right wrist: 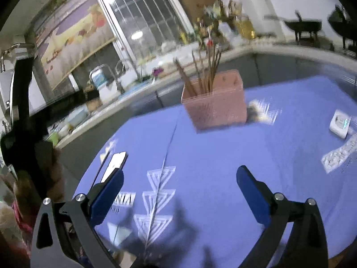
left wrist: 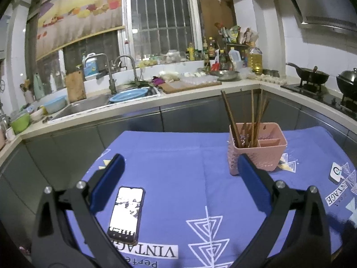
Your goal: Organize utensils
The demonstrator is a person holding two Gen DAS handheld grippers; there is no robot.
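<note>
Left wrist only: holder point(left wrist: 258, 149) divider, sharp.

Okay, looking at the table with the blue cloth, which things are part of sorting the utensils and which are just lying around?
Part of the job:
- chopsticks, standing in the holder
- pink utensil holder
- left tool and right tool, both open and empty

Just lying about:
- phone, screen lit
- small white device
- blue tablecloth
</note>
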